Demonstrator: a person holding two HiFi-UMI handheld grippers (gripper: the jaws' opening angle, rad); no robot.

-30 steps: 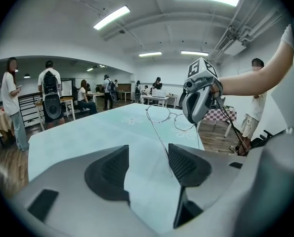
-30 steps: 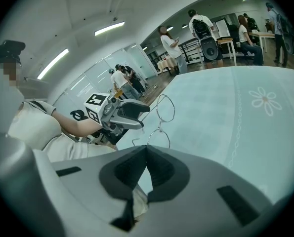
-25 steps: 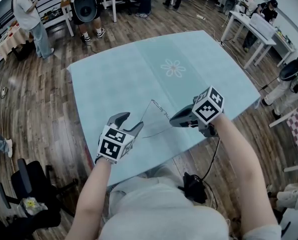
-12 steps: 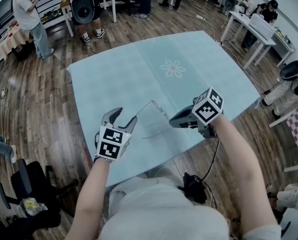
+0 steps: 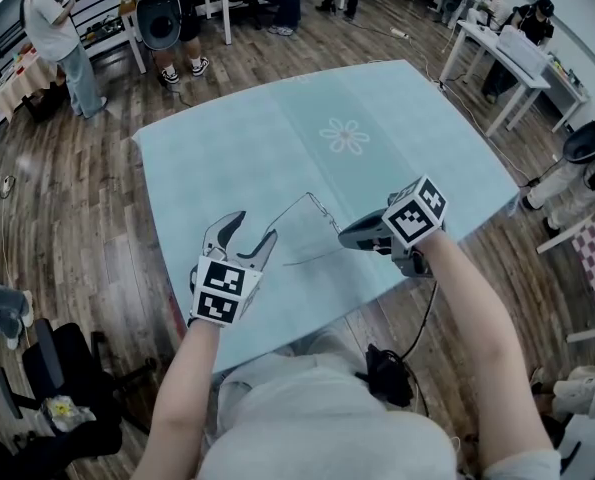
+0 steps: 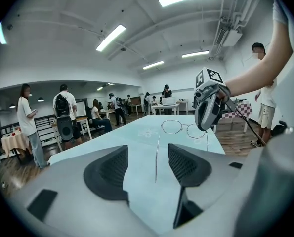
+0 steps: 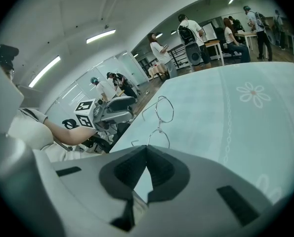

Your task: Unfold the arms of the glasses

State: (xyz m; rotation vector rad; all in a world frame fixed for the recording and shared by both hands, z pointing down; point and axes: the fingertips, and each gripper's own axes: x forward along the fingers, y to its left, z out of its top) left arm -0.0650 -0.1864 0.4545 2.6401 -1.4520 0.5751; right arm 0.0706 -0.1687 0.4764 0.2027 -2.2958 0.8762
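Left gripper view: my left gripper point(image 6: 147, 168) gapes, with the arm point(image 6: 157, 156) of the thin silver wire glasses point(image 6: 173, 127) at twelve o'clock. My right gripper point(image 7: 147, 157) pinches them. They look flimsy and springy, so I'd grasp the arm near its hinge point(image 6: 160, 134).

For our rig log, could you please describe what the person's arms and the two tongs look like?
The left tongs and right tongs are grey, with dark ribbed pads and a cube of black-and-white square markers each. A black cable runs from the right one. The forearms are bare; the person wears a light short-sleeved top.
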